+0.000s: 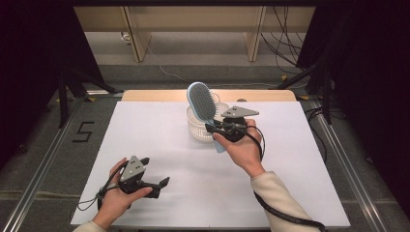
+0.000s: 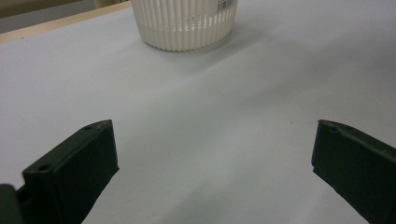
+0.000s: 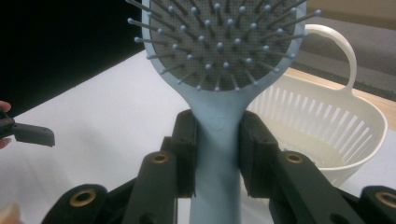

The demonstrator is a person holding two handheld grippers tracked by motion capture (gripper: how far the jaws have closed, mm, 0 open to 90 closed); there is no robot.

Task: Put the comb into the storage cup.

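A light blue hairbrush [image 1: 202, 102] with a grey bristle pad stands upright over the table, its head above a white slatted basket [image 1: 196, 130]. My right gripper [image 1: 218, 131] is shut on its handle; in the right gripper view the jaws press the blue handle [image 3: 217, 140] from both sides, with the basket [image 3: 327, 126] behind it at the right. My left gripper [image 1: 162, 186] rests at the table's near left, open, with nothing between its jaws. In the left gripper view the basket [image 2: 187, 28] stands far ahead of my left gripper [image 2: 215, 149].
A white sheet [image 1: 159, 145] covers the table, whose wooden edge [image 1: 145, 95] shows at the back. Metal rails run along both sides, and a floor mark reading 5 [image 1: 83, 131] lies at the left. Wooden furniture legs and cables stand beyond the table.
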